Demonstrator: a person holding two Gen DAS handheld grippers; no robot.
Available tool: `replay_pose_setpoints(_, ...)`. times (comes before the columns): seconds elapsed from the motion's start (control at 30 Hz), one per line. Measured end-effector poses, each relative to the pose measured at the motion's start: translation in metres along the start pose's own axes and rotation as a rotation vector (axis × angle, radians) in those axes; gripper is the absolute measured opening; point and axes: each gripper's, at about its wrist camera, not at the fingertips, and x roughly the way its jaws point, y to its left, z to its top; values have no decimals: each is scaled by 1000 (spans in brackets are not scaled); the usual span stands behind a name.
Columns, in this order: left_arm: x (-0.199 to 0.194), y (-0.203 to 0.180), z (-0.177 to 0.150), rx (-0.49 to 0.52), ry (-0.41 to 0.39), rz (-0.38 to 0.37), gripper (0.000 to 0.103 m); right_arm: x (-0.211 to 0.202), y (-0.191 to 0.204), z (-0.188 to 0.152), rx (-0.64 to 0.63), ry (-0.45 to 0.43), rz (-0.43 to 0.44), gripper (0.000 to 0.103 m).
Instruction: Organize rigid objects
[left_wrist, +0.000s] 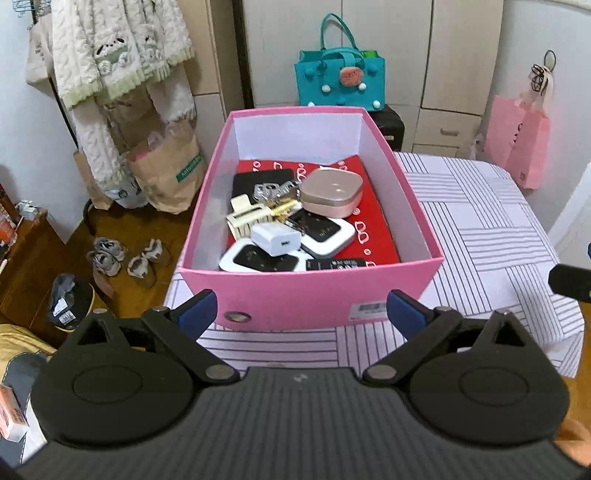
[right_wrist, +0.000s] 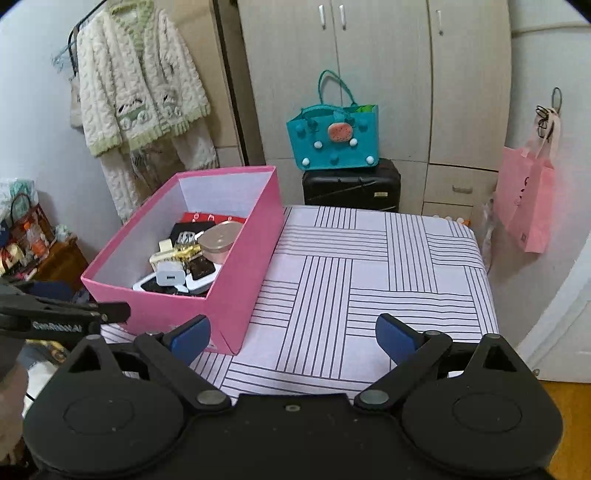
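Just ahead of my left gripper (left_wrist: 301, 314), whose jaws stood wide with nothing between them, the pink box (left_wrist: 314, 295) sat on the striped table (left_wrist: 480, 229), its near wall right beyond my fingertips. Inside lay a white charger (left_wrist: 275, 240), a rose-gold case (left_wrist: 330, 192) and a cream hair clip (left_wrist: 245, 218). My right gripper (right_wrist: 293, 338) also gaped empty, the box off to its left.

My pink box (left_wrist: 314, 299) stood open on the striped cloth, at its left edge. Inside, over a red sheet (left_wrist: 373, 225), lay a white charger (left_wrist: 275, 240), cream clip (left_wrist: 245, 218), keys (left_wrist: 271, 190), rose-gold case (left_wrist: 330, 192) and two white-rimmed black devices (left_wrist: 325, 234).
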Motion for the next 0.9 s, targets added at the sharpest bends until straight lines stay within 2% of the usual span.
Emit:
replay_pose_setpoints(0.23,3,-5,1,9,27,2,99,-7,0,-6,-12,-30,-14,98)
replay_pose_setpoints(0.5,7,-6,-4,-15,21,25,100,-1,-6,-16,37,-36,-88,98)
replay_pose_setpoints(0.63,7,-5,-5,-26,13,31,103,-1,-8,-19,53,-34,-82,98)
replay_pose_setpoints(0.9,6,-7,-7,-18,-1,33,103,2,-12,-23,61,-28,-94,98)
